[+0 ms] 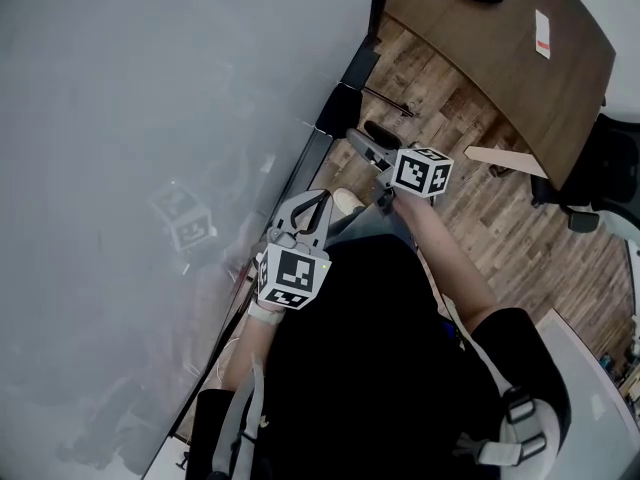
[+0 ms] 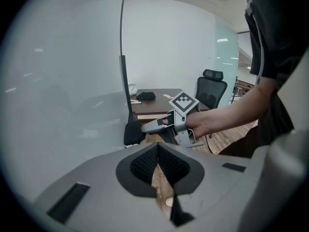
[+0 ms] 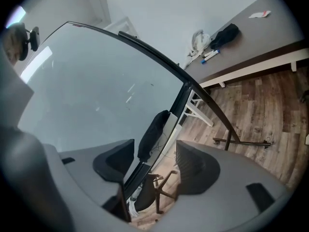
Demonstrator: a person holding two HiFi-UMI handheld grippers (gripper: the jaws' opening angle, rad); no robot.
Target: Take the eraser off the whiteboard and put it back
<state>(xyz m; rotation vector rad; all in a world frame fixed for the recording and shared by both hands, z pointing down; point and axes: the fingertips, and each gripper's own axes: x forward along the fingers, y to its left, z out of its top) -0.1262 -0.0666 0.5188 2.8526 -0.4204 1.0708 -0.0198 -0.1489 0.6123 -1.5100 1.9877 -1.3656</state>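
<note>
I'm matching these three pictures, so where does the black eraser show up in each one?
Head view: eraser, apparently the dark block on the whiteboard edge, upper centre.
Left gripper view: eraser left of centre, at the foot of the frame.
Right gripper view: eraser at centre, beyond the right gripper and its open jaws.
Shared landmark: the whiteboard's dark frame.

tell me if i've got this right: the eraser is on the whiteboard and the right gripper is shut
Not quite. The right gripper is open, not shut: the right gripper view shows its jaws standing well apart, gripping nothing. The eraser is on the whiteboard, near its edge, as you said.
</note>
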